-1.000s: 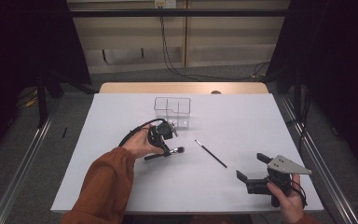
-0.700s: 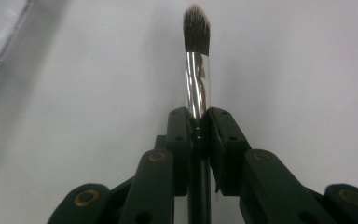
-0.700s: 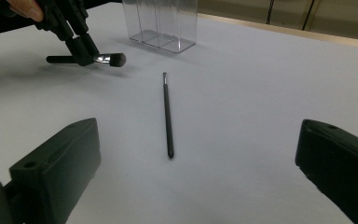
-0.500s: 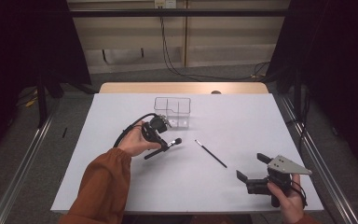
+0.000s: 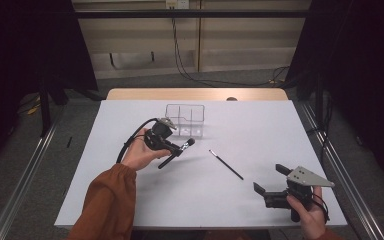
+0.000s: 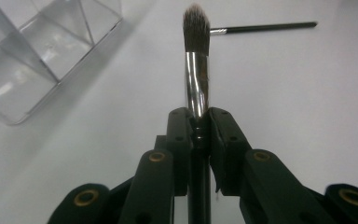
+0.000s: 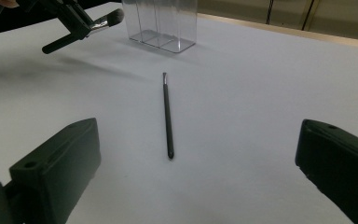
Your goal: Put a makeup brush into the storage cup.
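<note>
Left tongs: my left gripper (image 5: 176,148) is clamped on the black-handled makeup brush with a silver ferrule and a dark bristle head (image 6: 196,65); in the left gripper view the jaws squeeze the handle just below the ferrule.

Held brush: it is off the table, left of centre, its bristle head pointing right and slightly far, its handle end sticking out near and left of the jaws (image 5: 166,162); its shadow falls on the table beneath it.

Left hand: my left hand (image 5: 141,152), in an orange-brown sleeve (image 5: 107,200), wraps the gripper body from the near side.

Right tongs: my right gripper (image 5: 272,181) has its jaws wide apart with nothing between them; it sits at the near right of the table, held in my right hand (image 5: 307,212).

Thin brush: a slim black brush with a small pale tip (image 5: 226,164) lies flat on the white table top (image 5: 260,125), between my two grippers and apart from both, its tip end toward the far left.

Organiser: a clear plastic box with upright divided compartments (image 5: 185,120) stands on the far side of the table, just beyond the held brush and not touching it.

Table: its far wooden edge (image 5: 195,94) shows past the white cover.
</note>
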{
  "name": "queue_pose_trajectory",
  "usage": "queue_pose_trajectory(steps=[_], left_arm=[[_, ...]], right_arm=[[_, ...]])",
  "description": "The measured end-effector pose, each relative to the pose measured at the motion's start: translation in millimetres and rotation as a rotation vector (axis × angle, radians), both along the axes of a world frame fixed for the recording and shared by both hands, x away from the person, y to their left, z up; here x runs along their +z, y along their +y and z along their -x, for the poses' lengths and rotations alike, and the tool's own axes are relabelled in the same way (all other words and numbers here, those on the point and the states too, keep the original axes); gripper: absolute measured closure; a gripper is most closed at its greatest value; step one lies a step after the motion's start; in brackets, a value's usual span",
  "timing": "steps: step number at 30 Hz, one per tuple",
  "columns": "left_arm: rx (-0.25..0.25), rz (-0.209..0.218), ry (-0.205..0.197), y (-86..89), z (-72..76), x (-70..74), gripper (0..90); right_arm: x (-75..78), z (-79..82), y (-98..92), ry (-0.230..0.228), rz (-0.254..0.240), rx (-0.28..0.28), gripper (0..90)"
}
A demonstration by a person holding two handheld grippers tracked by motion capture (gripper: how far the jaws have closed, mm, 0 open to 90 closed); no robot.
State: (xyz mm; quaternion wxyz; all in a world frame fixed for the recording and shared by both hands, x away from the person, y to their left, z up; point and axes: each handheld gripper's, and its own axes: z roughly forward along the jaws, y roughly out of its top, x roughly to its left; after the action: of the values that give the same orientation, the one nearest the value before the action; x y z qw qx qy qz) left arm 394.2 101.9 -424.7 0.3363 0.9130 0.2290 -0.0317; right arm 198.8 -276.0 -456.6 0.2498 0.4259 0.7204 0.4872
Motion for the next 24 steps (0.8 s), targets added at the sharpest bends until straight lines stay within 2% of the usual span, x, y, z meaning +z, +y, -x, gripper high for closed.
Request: queue_pose_trajectory(steps=[2,3,5,8,9,15,18,19,20,24], left_arm=[[0.009,0.001,-0.008,-0.7,1.1,-0.7,78.9],[0.011,0.03,-0.008,-0.7,1.5,-1.4,78.9],[0.019,0.04,-0.015,-0.8,2.3,-1.2,78.9],[0.029,0.083,-0.026,0.6,4.5,-0.5,78.9],[0.041,0.106,-0.042,2.8,6.7,-2.4,78.8],[0.076,0.149,-0.065,7.7,13.3,-12.6,78.9],[0.107,0.212,-0.075,13.7,16.5,-12.3,78.9],[0.107,0.212,-0.075,13.7,16.5,-12.3,78.9],[0.123,0.24,-0.087,16.3,18.1,-11.6,78.9],[0.136,0.267,-0.101,19.7,20.5,-10.2,78.9]], right_arm=[[0.0,0.0,0.0,-0.001,0.0,0.001,0.0],[-0.1,0.0,0.1,0.003,0.002,-0.001,0.0],[-0.2,-0.1,0.2,0.002,0.004,-0.001,0.0],[-0.2,-0.3,0.1,0.003,0.001,-0.002,0.0],[-0.1,-0.2,0.0,0.003,0.0,-0.003,0.0],[0.0,0.2,0.0,-0.001,0.001,0.0,0.0],[0.0,0.3,0.0,-0.002,0.001,0.001,0.0],[0.0,0.2,0.0,-0.002,0.0,0.0,0.0],[0.0,0.2,-0.1,-0.001,0.001,0.0,0.0],[0.1,0.2,0.0,-0.001,0.0,0.0,0.0]])
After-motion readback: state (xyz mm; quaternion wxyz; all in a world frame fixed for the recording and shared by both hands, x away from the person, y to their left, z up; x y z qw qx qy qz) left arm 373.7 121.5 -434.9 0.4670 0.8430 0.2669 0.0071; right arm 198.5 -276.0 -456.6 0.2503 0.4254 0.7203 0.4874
